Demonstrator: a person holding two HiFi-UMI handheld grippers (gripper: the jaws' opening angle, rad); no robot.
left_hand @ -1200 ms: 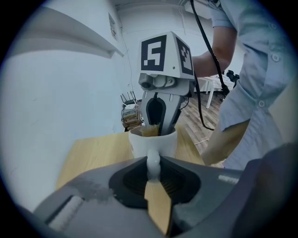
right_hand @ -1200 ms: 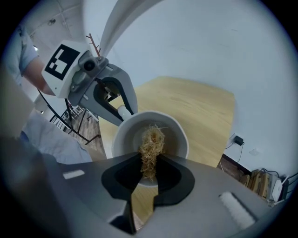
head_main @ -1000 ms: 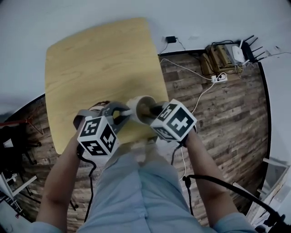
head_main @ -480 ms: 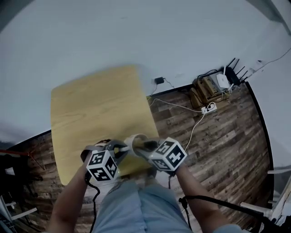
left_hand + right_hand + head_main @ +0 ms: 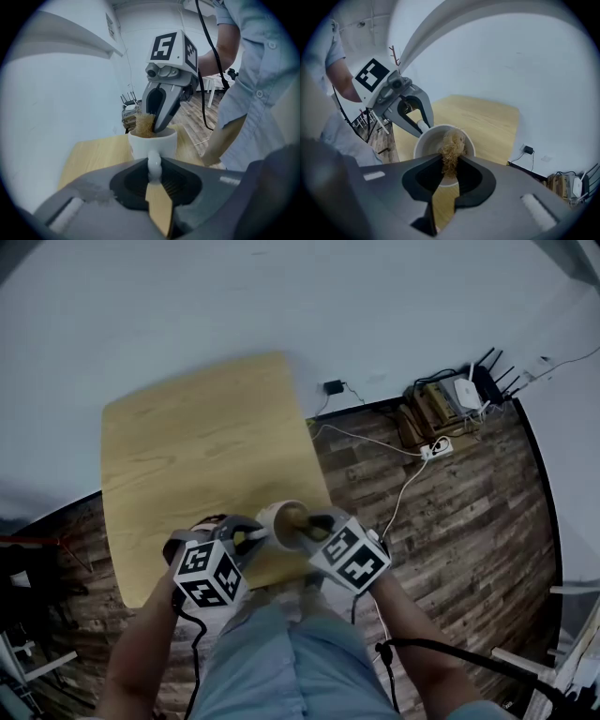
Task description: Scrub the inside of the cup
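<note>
Light wooden table [image 5: 187,456], plank floor [image 5: 450,521], white router [image 5: 466,394], power strip [image 5: 434,448]

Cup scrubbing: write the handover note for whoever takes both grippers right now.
Left gripper: shut on the handle of the white cup, holding it over the near end of the wooden table.
Right gripper: shut on a tan fibrous scrubber.
Position: the scrubber is in the cup's mouth, partly above the rim.
Done: cup gripped, scrubber brought into it.
Left: work the scrubber round the inner wall and bottom. How clean the inside is cannot be told from these views.
</note>
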